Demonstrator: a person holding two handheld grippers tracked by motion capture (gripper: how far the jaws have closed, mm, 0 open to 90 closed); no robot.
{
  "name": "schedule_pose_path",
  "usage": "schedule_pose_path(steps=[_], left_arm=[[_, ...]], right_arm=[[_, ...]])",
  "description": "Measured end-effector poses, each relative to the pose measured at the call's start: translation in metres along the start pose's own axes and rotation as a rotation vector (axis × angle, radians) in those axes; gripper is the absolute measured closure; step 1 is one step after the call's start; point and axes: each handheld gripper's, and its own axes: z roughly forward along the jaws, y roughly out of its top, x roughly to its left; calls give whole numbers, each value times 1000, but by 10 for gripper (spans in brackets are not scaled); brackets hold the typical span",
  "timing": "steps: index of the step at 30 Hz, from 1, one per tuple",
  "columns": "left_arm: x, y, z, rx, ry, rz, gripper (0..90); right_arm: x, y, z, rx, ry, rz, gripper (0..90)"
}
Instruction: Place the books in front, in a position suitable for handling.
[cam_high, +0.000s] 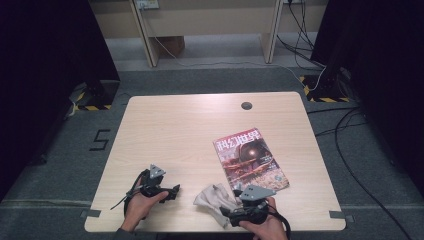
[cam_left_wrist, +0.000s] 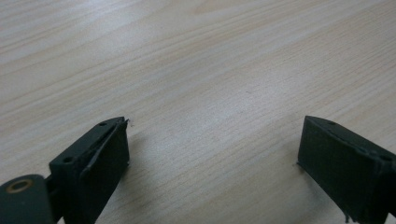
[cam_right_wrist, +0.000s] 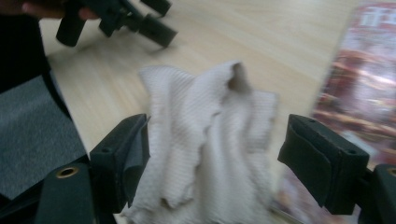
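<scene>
Cloth (cam_right_wrist: 210, 140) lies crumpled near table (cam_high: 190, 125) front edge, at 9 o'clock of magazine (cam_high: 250, 160) (touching its corner). Right gripper (cam_right_wrist: 212, 158) jaws spread wide, cloth between, ungripped. Left gripper (cam_left_wrist: 212, 158) released over bare wood.
</scene>
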Motion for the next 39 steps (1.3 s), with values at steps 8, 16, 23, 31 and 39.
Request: schedule_pose_path(steps=[8, 16, 23, 31, 39], left_arm=[[0, 0, 1, -4, 1, -1, 75], [-1, 0, 1, -5, 1, -3, 72], [-1, 0, 1, -10, -2, 0, 70], [-1, 0, 1, -12, -3, 1, 71], [-2, -1, 1, -13, -8, 5, 71]], right_arm=[[11, 3, 23, 58, -35, -24, 179], [4, 3, 38, 115, -53, 3, 227], [1, 0, 42, 104, 1, -11, 533], [1, -3, 37, 86, 60, -10, 741], [0, 0, 33, 126, 69, -30, 755]])
